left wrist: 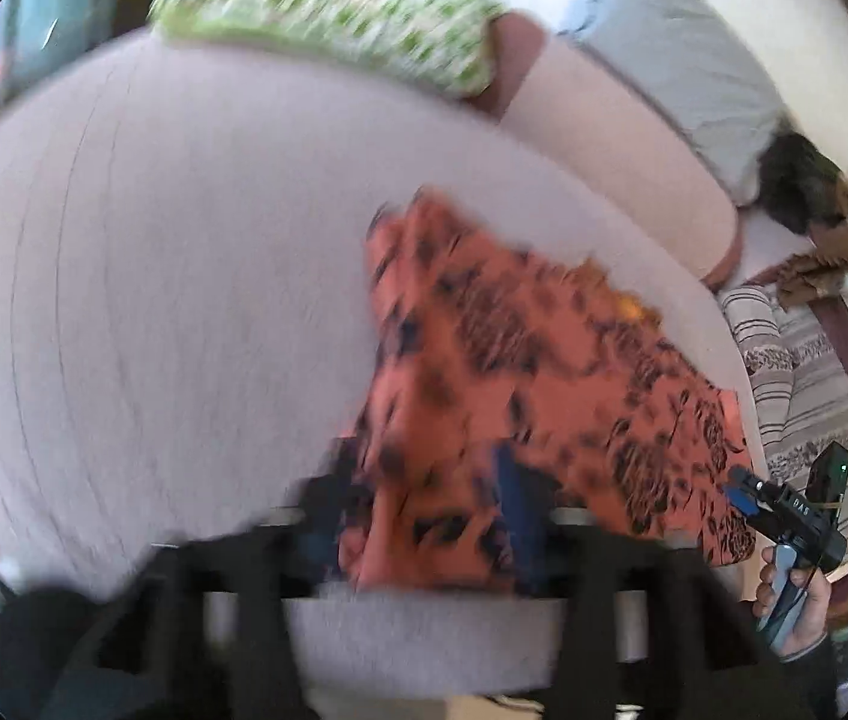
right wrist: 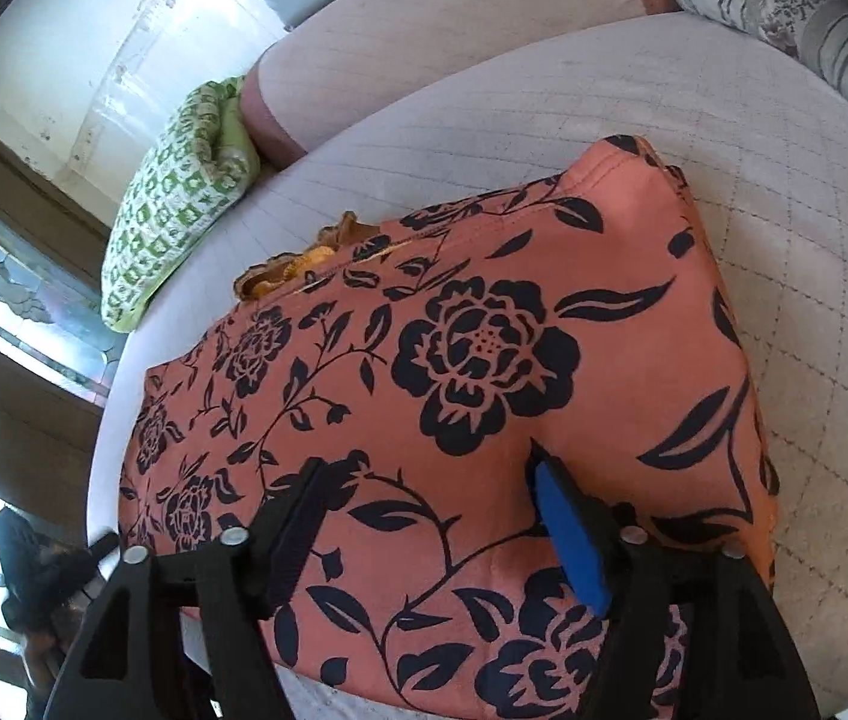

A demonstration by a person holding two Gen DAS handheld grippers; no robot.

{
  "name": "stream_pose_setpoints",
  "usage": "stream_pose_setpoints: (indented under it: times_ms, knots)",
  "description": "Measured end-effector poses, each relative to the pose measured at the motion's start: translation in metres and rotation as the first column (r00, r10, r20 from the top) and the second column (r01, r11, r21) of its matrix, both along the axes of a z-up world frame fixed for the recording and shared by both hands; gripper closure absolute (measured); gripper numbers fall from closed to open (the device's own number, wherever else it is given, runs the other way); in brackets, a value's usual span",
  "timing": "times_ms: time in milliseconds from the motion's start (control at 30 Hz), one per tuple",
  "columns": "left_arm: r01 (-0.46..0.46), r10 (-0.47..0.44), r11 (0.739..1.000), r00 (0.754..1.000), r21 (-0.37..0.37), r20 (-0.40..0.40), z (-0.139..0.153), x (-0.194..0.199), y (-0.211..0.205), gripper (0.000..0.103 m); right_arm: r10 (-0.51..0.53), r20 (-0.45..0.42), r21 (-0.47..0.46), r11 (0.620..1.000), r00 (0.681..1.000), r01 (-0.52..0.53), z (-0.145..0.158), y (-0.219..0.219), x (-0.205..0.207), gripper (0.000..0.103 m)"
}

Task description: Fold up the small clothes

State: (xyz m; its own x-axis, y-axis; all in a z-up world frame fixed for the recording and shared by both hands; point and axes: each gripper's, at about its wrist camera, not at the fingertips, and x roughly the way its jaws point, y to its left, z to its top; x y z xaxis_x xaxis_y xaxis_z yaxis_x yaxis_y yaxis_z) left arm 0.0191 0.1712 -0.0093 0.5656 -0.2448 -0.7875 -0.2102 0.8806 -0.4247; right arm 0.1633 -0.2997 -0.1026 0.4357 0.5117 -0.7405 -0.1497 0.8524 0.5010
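One quilted mattress (right wrist: 724,120), green pillow (right wrist: 177,204)

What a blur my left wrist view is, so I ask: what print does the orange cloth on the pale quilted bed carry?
Observer: The orange cloth bears dark navy flowers and leaves, sharp in the right wrist view.
Operator: Is the right gripper clamped on it?
Observer: No. The right gripper stands open, its two fingers spread over the flat cloth.
Operator: Anything beneath the cloth?
Observer: A yellow-brown crinkled piece pokes out at its far edge.
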Motion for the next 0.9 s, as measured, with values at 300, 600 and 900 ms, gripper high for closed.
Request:
stream_pose_setpoints:
  times_ms: [300, 600, 900]
  knots:
    - [0.039, -0.038, 0.999, 0.996, 0.005, -0.075, -0.041, 0.128, 0.018, 0.042, 0.005, 0.038, 0.046, 0.999, 0.999, -0.007, -0.002, -0.008, -0.006, 0.028]
    - [-0.087, 0.078, 0.993, 0.991, -0.074, -0.106, -0.073, 0.12, 0.042, 0.097, 0.018, 0.064, 0.047, 0.999, 0.998, -0.021, -0.005, -0.008, -0.006, 0.027]
    - [-0.029, 0.029, 0.999, 1.0, -0.022, -0.012, -0.041, 0.131, 0.041, 0.062, 0.012, 0.065, 0.057, 0.998, 0.998, -0.016, -0.004, -0.009, -0.006, 0.026]
